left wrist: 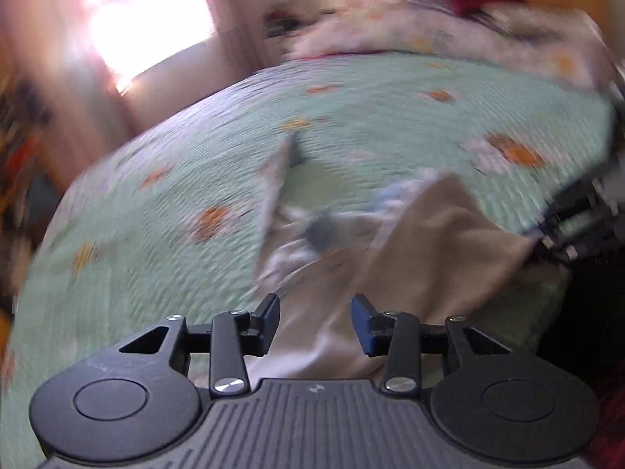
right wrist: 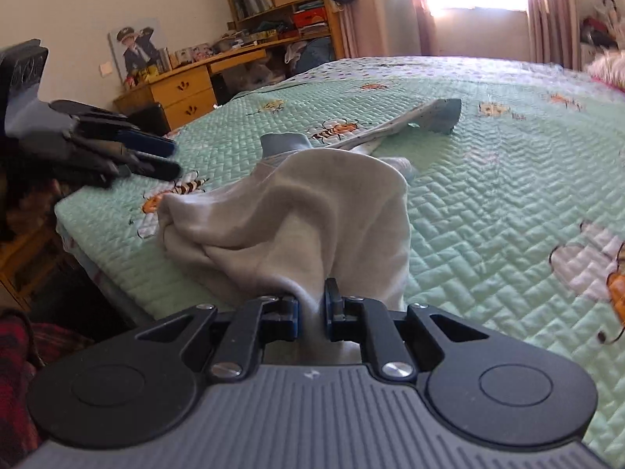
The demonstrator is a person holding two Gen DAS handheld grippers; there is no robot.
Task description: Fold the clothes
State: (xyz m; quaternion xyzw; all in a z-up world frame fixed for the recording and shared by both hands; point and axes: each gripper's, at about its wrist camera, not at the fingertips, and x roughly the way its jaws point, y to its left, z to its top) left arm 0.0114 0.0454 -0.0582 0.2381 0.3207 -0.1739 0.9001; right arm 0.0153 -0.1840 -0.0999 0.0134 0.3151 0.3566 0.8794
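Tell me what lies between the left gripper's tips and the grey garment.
Nothing but bare green quilt. The right wrist view shows the left gripper, jaws apart and empty, beside the grey garment, which the right gripper pinches.

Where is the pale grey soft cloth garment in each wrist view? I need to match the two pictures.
Left wrist: the pale grey garment lies lower centre to right, blurred, just past the open left gripper.
Right wrist: it is bunched at centre, pinched in the right gripper.
Shared landmark: the green quilted bedspread with orange bee prints.
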